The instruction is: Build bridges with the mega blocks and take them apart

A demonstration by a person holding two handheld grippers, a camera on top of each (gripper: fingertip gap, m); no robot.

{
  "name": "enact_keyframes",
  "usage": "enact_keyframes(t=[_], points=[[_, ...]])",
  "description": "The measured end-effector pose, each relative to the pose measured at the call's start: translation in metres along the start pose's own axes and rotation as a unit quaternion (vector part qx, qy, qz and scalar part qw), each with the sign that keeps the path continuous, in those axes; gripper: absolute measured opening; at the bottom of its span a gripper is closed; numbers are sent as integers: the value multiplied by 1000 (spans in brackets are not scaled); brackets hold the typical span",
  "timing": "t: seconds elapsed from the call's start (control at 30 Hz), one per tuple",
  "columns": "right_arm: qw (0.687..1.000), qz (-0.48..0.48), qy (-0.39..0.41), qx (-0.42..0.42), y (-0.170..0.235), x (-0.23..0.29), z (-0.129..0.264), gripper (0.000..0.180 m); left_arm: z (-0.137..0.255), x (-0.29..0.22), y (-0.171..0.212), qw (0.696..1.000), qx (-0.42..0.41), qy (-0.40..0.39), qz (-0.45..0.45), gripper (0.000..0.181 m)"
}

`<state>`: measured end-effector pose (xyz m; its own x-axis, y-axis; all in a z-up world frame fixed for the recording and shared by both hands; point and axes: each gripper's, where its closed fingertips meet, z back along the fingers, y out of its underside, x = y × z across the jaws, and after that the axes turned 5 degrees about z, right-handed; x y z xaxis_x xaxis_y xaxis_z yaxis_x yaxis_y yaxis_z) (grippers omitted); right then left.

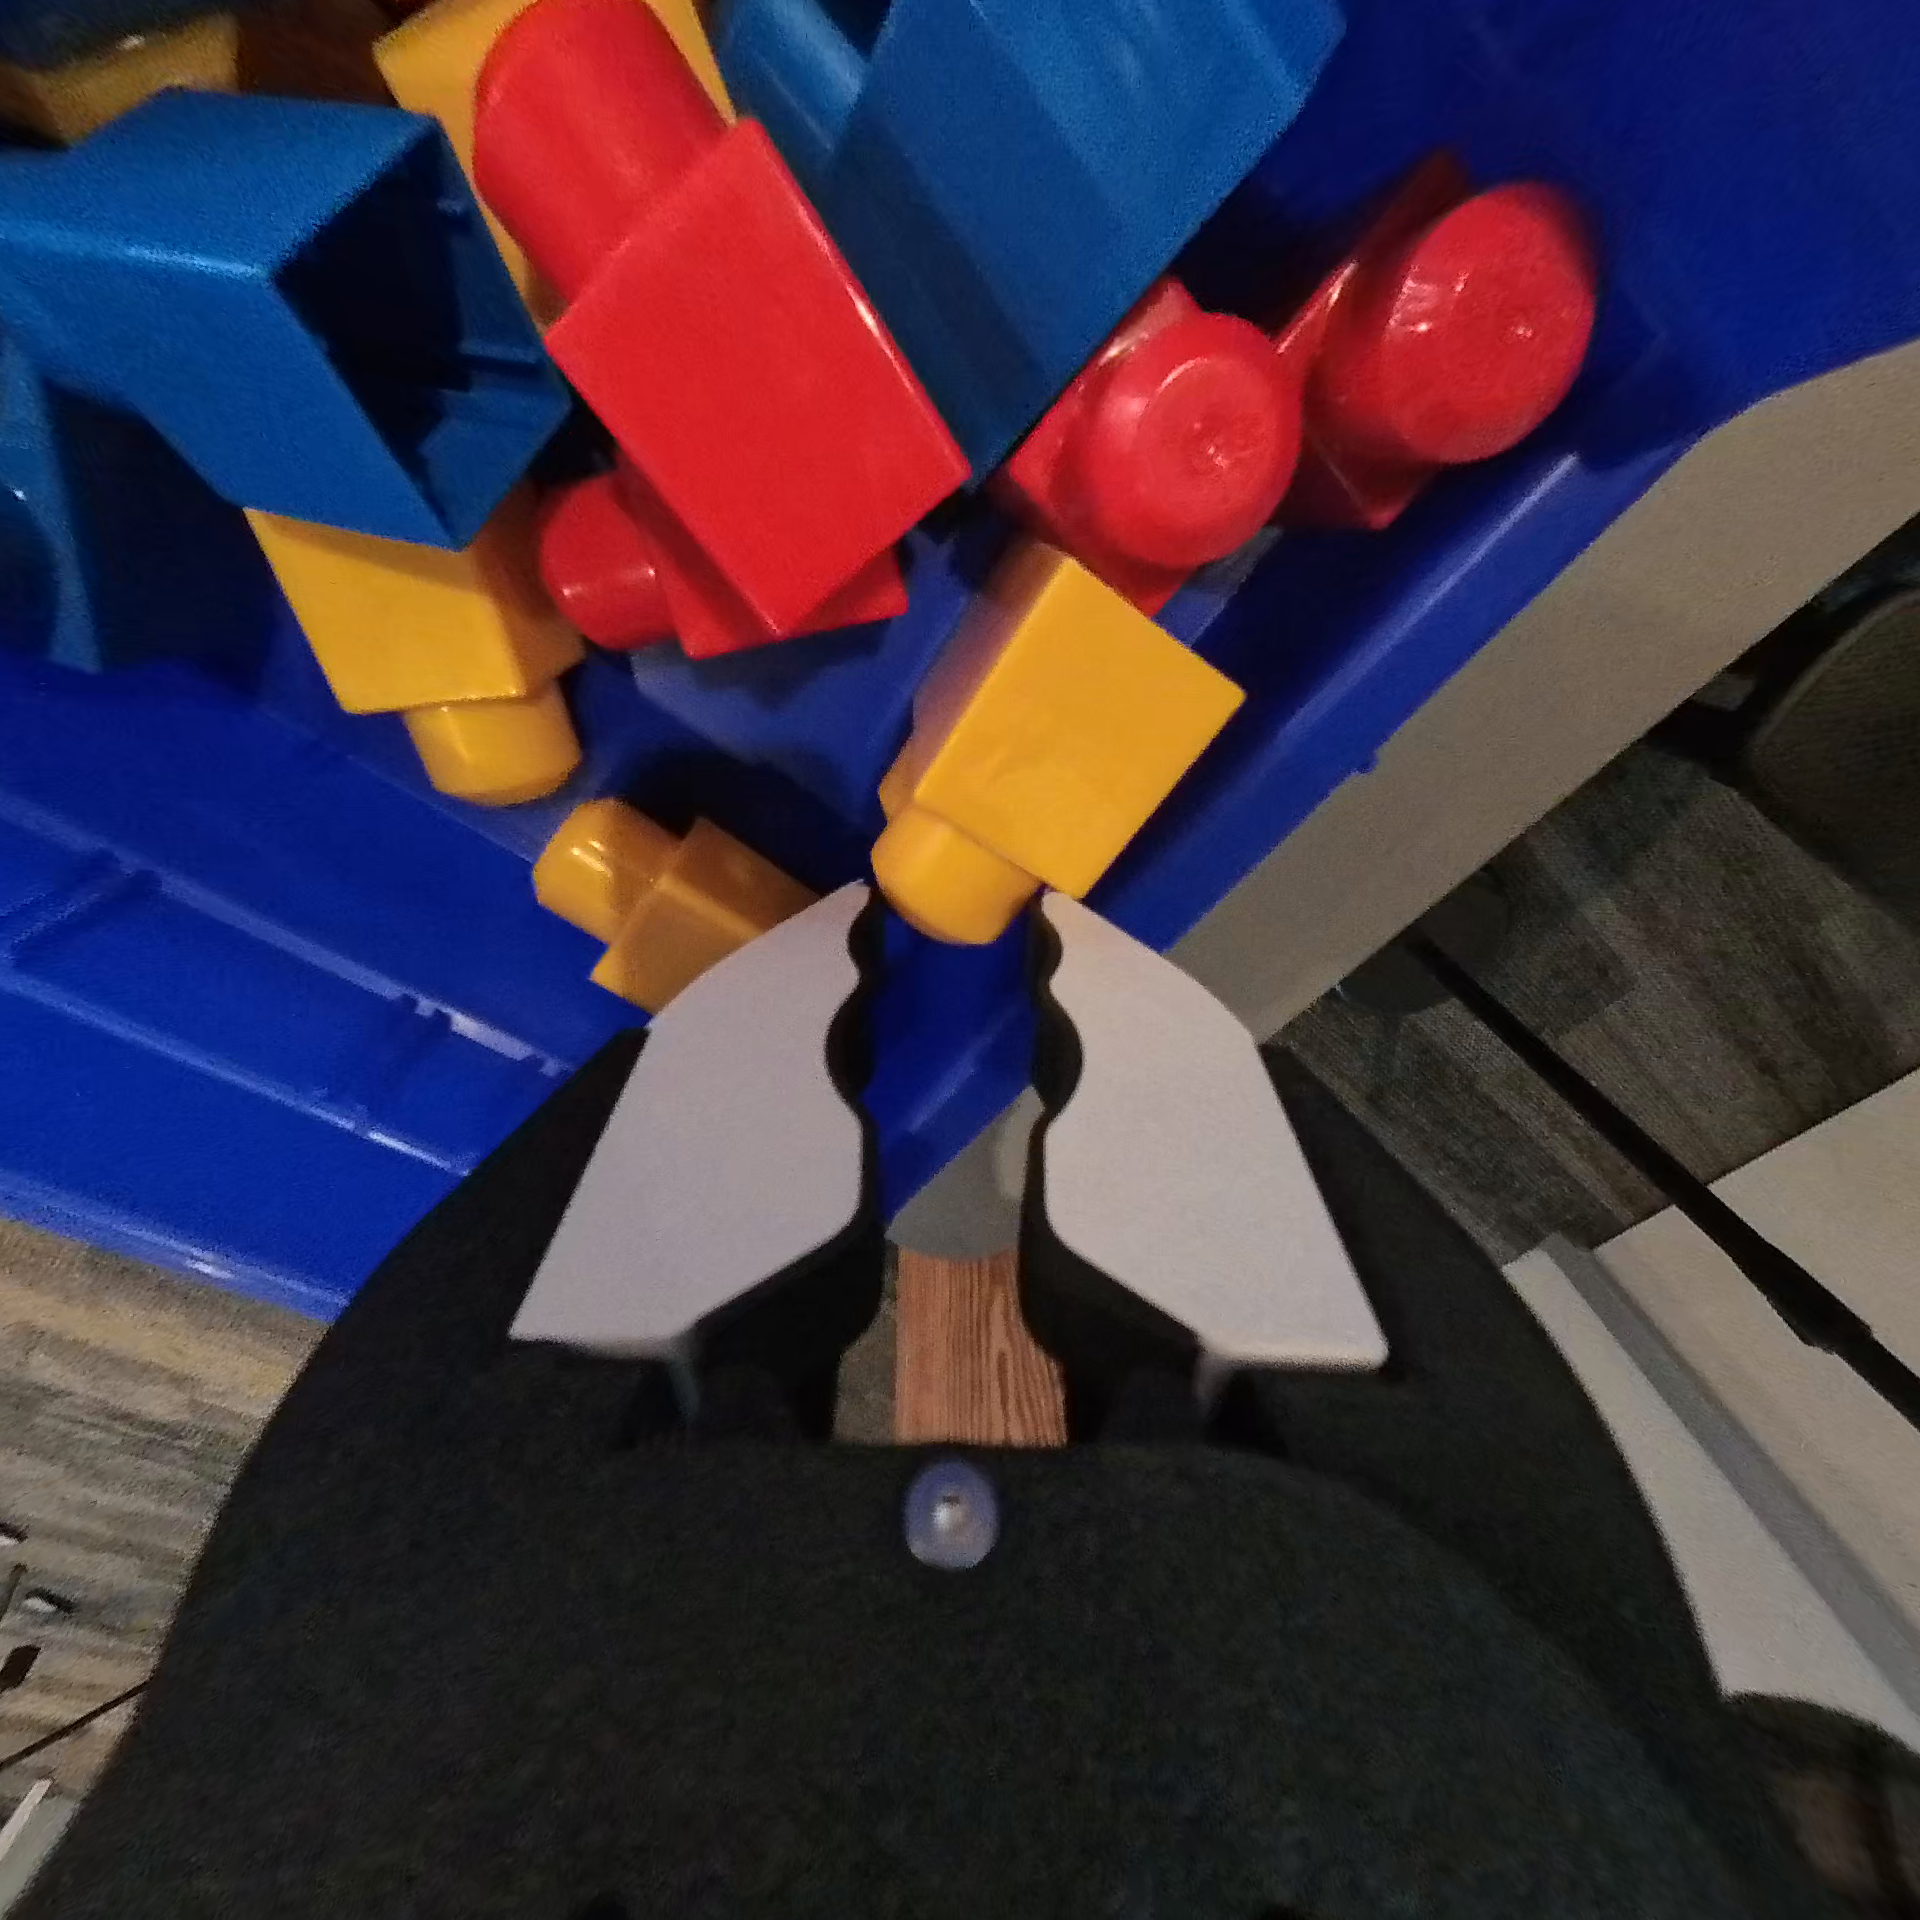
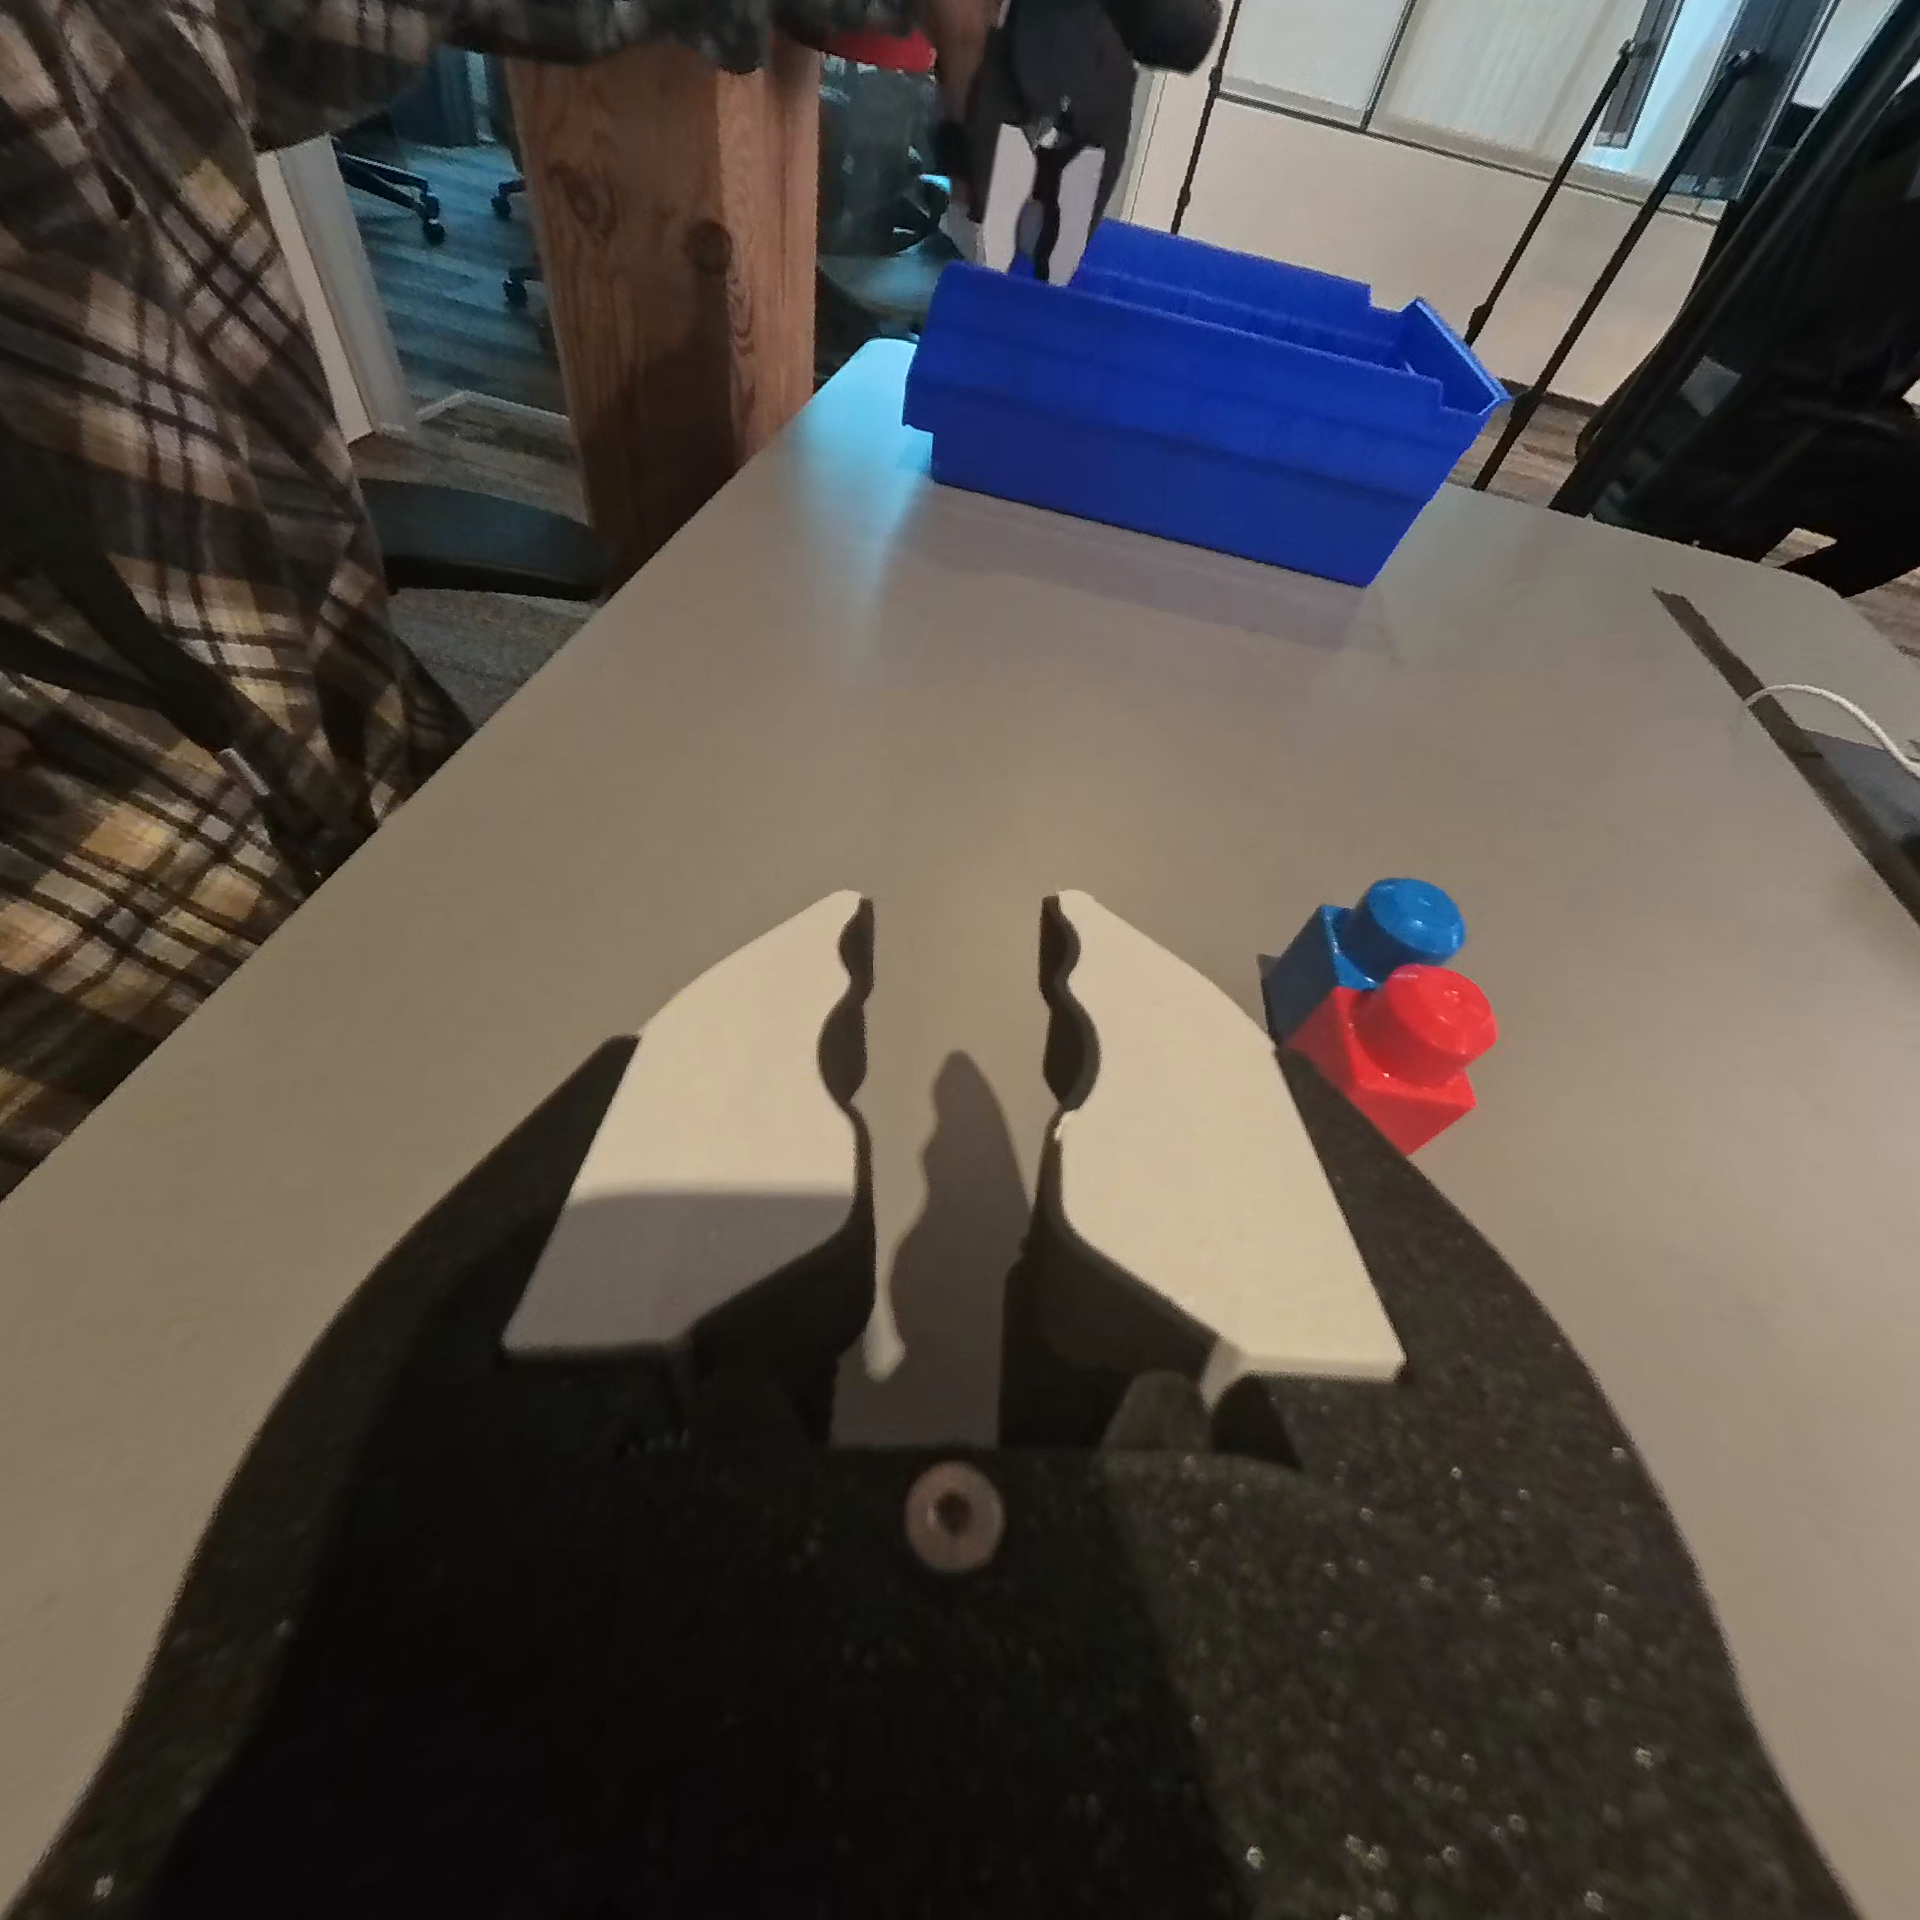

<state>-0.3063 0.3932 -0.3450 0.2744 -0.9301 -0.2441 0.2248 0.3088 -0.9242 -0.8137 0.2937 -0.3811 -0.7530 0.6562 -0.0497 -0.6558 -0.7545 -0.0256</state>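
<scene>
In the left wrist view, the left gripper [image 1: 954, 914] is held over the blue bin [image 1: 260, 914], tilted down into the pile of blocks. Its jaws are parted with nothing between them, and the stud of a yellow block [image 1: 1060, 743] lies just at the tips, not yet clasped. To the left of it a smaller yellow block [image 1: 665, 904] is partly hidden behind the left finger, and a red block [image 1: 748, 384] and blue blocks [image 1: 260, 312] are heaped farther in.

The step in hand is judged to be the picking of a block from the bin. It is best done if the tips are brought a little farther over the stud, or over the flat sides of the yellow block, before the jaws are closed; a grip on the rounded stud alone is likely to slip. The neighbouring yellow block should be kept clear of the left finger so that only one piece is lifted.

In the right wrist view, the right gripper [image 2: 956, 914] is held low over the grey table [image 2: 935, 727], level and pointed toward the bin [image 2: 1174, 468] at the far end. Its jaws are likewise parted and empty. Just to the right of it, a blue block [image 2: 1361, 940] and a red block [image 2: 1392, 1055] stand on the table, touching each other, studs up. These are judged to be the start of a bridge, with a span not yet laid.
</scene>
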Motion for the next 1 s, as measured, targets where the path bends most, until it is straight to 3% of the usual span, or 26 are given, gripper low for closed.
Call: enact_keyframes(t=[0.03,0.23,0.4,0.5,0.7,1.0], points=[[1000,0,1,-1,0,-1,0,30,0,0,-1,1000,1,3,0,26],[1000,-3,9,-6,-1,-4,1,28,12,-3,-17,999,-32,24,19,23],[1000,-6,8,-5,0,-4,1,28,43,-8,-33,995,-76,44,51,3],[1000,-4,4,-5,-1,-2,0,28,42,-8,-33,997,-56,26,44,0],[1000,-2,2,-9,-4,-1,1,28,45,0,-35,996,-70,-4,45,2],[1000,-7,-7,-6,-1,2,-2,29,58,15,-56,985,-141,-43,84,33]])
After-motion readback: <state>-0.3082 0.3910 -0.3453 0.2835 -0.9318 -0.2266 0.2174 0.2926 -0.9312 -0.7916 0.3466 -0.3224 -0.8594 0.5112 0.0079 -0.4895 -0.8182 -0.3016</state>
